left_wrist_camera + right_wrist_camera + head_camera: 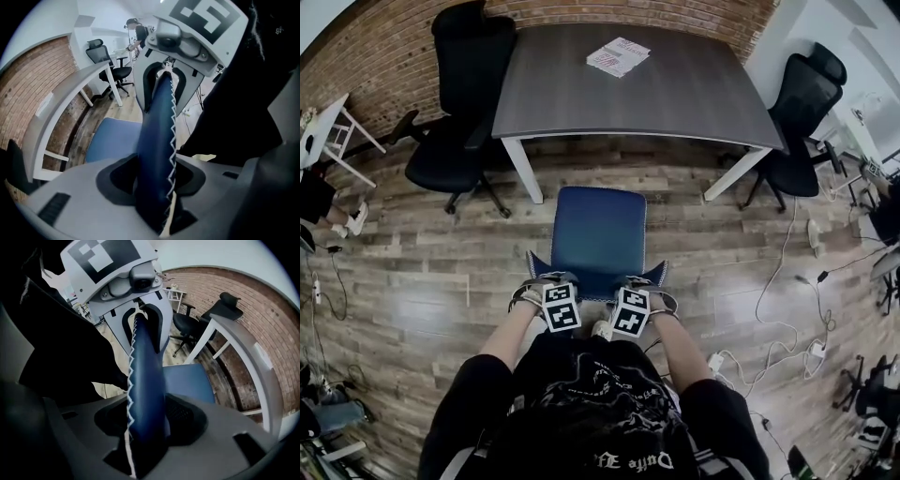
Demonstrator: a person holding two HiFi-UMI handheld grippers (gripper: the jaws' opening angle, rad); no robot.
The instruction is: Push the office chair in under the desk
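The left gripper [547, 281] and right gripper [639, 281] each clench the top edge of the blue backrest [157, 140], left and right of its middle. Its white zigzag seam runs straight up between each pair of jaws. Beyond them the office chair [600, 230] stands on the wood floor [422, 272], its seat just short of the desk [675, 89] and between its white legs. A booklet [618, 56] lies at the desk's far edge.

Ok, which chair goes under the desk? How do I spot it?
Find the big grey desk by the brick wall. Right in front of its near edge stands the chair. It is the only blue one; the left chair and right chair at the desk's ends are black.
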